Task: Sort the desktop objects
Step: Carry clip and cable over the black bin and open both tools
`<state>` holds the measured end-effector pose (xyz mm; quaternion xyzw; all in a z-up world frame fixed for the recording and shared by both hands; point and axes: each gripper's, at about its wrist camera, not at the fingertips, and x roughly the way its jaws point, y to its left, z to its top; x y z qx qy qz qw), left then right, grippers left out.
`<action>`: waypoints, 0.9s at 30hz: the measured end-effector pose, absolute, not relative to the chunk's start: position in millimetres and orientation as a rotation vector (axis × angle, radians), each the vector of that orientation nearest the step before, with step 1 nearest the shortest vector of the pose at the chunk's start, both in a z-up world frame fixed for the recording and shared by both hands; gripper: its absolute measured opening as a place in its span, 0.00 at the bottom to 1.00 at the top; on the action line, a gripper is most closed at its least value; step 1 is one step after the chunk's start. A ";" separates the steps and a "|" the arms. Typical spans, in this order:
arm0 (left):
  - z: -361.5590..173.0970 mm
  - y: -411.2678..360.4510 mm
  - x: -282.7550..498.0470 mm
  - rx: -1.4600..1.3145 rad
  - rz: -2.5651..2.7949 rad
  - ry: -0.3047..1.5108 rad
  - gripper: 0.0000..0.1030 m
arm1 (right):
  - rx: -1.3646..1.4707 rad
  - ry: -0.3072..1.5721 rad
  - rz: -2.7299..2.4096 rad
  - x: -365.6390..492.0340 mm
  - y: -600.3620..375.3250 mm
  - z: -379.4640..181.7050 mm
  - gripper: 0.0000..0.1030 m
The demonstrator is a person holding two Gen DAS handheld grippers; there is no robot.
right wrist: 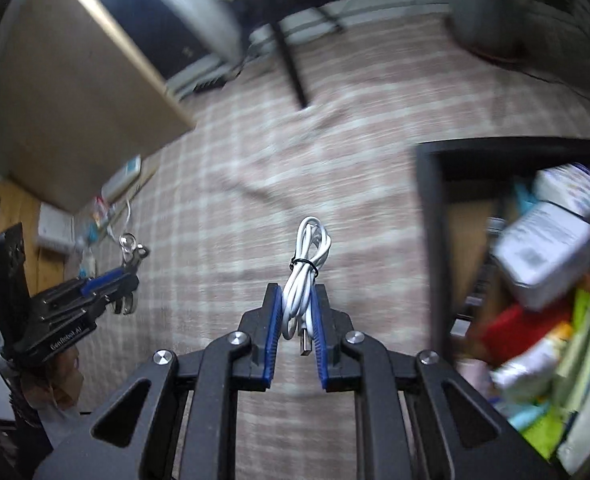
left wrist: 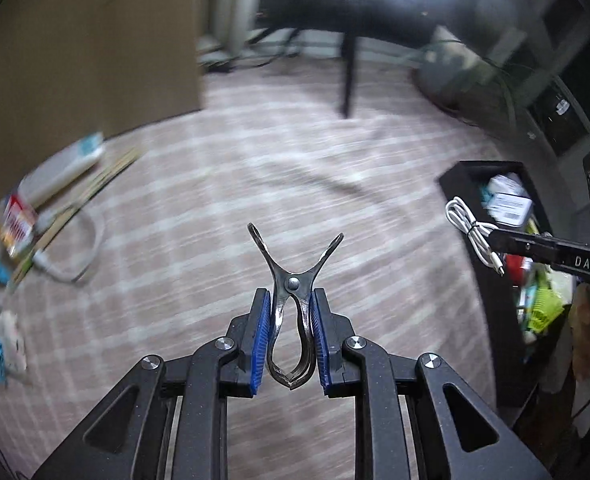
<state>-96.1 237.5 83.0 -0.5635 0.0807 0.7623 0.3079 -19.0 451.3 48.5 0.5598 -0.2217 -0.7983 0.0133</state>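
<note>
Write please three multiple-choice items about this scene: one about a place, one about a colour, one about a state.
1. Where does the black box stand, seen from the right wrist camera?
A. at the right side
B. at the left side
C. behind the gripper, hidden

2. What colour is the bundled cable?
A. red
B. white
C. green

3. What is the state of the left gripper?
A. open and empty
B. shut on a pencil
C. shut on the metal clip

Answers:
1. A: the box's dark wall fills the right part of that view, with many packets inside.
2. B: the cable between the right gripper's blue pads is white, tied with a thin black band.
3. C: both blue pads press on the clip's handles.
</note>
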 end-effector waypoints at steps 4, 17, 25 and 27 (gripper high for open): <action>91.5 294.7 -87.9 -1.439 1.959 0.234 0.19 | 1.705 -0.737 -2.576 0.3 481.5 66.6 0.15; 115.8 444.9 -19.1 -1.330 1.711 0.305 0.19 | 1.708 -0.929 -2.859 79.1 613.4 99.5 0.15; 126.8 498.3 10.7 -1.291 1.633 0.333 0.19 | 1.719 -1.024 -2.936 105.0 646.8 96.9 0.15; 130.6 504.9 13.5 -1.289 1.580 0.302 0.29 | 1.693 -1.031 -2.970 108.1 651.8 98.4 0.16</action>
